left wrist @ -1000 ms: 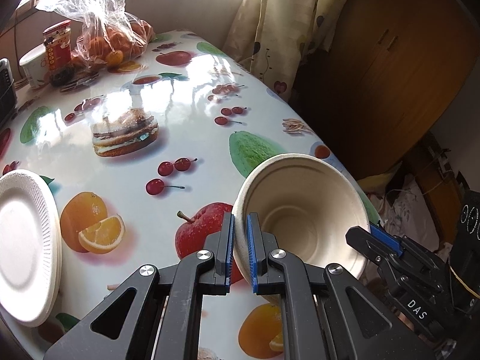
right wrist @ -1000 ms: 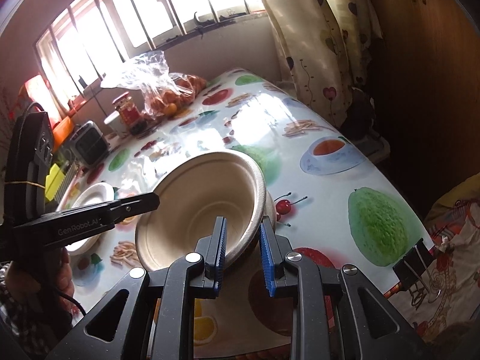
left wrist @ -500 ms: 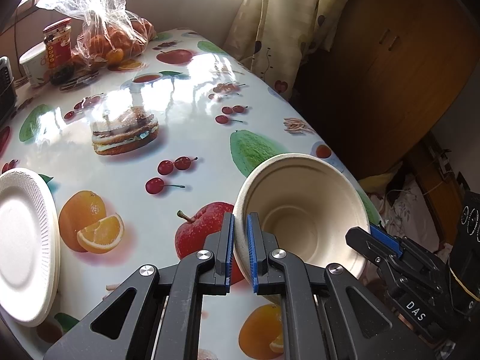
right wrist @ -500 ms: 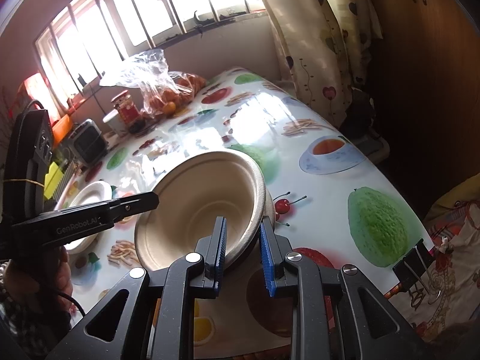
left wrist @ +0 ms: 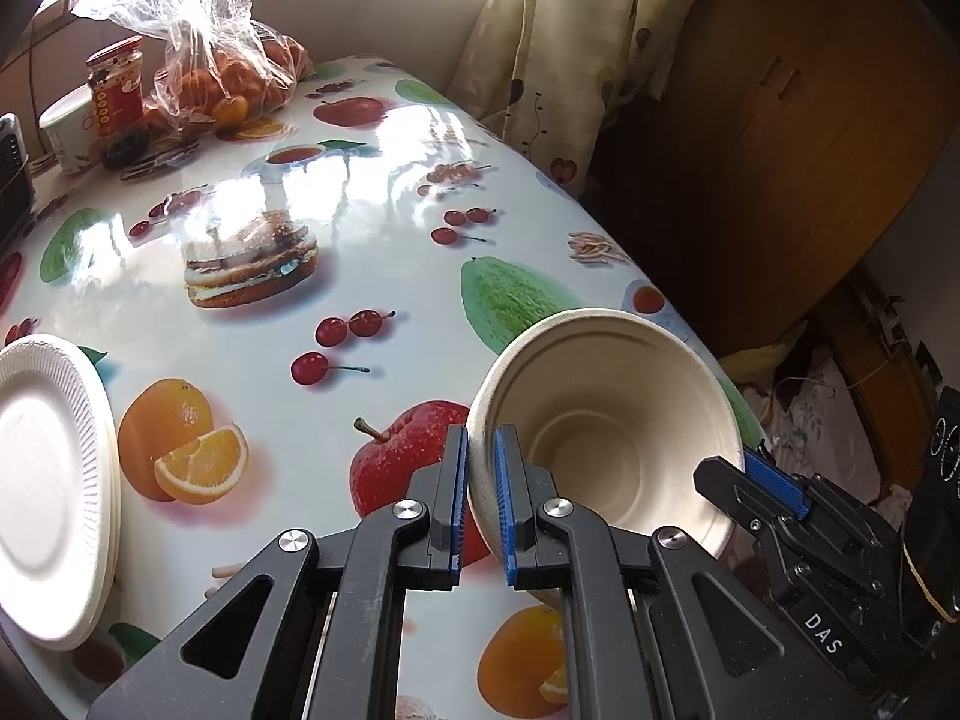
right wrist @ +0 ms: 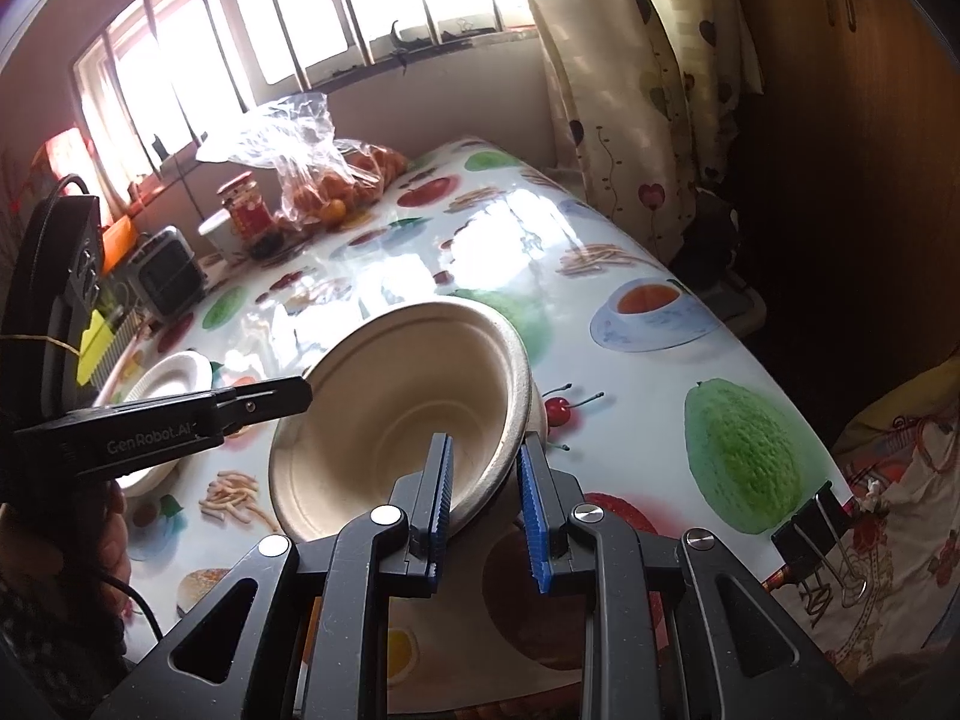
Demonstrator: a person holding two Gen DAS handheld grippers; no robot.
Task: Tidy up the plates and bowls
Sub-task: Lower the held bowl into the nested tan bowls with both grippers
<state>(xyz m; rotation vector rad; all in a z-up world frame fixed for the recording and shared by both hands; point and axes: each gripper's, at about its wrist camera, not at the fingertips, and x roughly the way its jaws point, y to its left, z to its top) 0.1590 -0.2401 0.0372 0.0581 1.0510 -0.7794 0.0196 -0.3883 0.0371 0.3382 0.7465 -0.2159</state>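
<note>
One bowl (left wrist: 606,420), one stack of plates (left wrist: 48,480).

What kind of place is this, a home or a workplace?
Most likely a home, a dining corner. A table with a fruit-print oilcloth stands by a barred window with patterned curtains; a bag of oranges and a jar sit on it.

We read "DAS" in white letters on the black body of the right tool (left wrist: 765,483), seen from the left wrist. We read "GenRobot.AI" along the arm of the left tool (right wrist: 294,399). The red jar's (left wrist: 114,99) label stayed illegible.
</note>
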